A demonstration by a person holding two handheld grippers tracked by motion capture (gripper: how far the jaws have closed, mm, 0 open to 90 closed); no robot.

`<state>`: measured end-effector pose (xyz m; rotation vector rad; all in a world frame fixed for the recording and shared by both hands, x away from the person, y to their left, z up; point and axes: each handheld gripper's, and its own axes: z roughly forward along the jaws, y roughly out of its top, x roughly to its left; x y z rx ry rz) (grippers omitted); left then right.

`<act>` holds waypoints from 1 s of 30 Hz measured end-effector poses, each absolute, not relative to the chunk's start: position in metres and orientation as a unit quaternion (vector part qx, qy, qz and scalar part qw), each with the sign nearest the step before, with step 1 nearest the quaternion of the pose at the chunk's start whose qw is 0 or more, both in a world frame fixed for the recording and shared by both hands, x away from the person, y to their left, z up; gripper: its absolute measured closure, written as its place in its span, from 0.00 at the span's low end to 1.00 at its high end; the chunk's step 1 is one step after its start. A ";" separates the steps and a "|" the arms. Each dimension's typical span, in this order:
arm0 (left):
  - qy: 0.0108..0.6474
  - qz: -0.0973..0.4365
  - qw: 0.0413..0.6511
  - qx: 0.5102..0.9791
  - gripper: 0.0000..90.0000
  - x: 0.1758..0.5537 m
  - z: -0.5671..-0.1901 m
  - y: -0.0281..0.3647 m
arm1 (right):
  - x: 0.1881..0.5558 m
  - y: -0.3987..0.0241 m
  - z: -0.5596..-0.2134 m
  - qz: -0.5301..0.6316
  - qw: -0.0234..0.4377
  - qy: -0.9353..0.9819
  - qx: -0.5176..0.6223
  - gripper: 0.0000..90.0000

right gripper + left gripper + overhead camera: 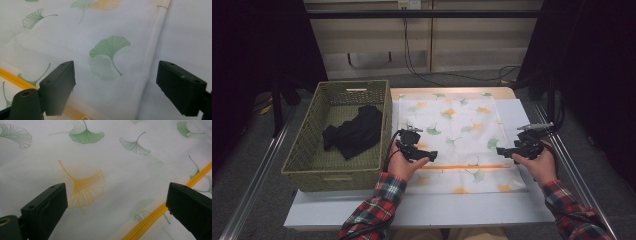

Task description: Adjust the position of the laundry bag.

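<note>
A white mesh bag (457, 130) printed with green and orange ginkgo leaves lies flat on the table, with a yellow zipper (462, 166) running across its near part. My left gripper (432, 155) hovers over the bag's left side, open, with nothing between its jaws. In the left gripper view (116, 195) an orange leaf lies between the jaws and the zipper (150, 220) runs at the lower right. My right gripper (501, 150) is open over the bag's right side. The right gripper view (116, 72) has a green leaf, the bag's side seam (152, 57) and the zipper (15, 78).
A woven green basket (337, 176) stands left of the bag and holds a black garment (354, 132). The white tabletop (422, 210) has bare strips in front of and to the right of the bag. Dark curtains and metal rails flank the table.
</note>
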<state>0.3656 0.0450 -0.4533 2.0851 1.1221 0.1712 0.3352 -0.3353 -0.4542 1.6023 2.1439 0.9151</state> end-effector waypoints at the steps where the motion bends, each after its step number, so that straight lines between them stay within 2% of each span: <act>1: 0.433 0.065 0.374 0.818 0.04 0.365 -0.453 0.046 | 0.337 -0.335 -0.454 0.317 0.156 0.750 0.559 0.18; 20: 0.428 0.065 0.378 0.819 0.04 0.363 -0.452 0.047 | 0.366 -0.341 -0.457 0.294 0.162 0.744 0.577 0.38; 25: 0.425 0.065 0.381 0.818 0.04 0.364 -0.453 0.045 | 0.371 -0.346 -0.461 0.292 0.160 0.741 0.582 0.39; 30: 0.423 0.062 0.378 0.821 0.04 0.366 -0.453 0.044 | 0.374 -0.348 -0.465 0.293 0.160 0.739 0.585 0.44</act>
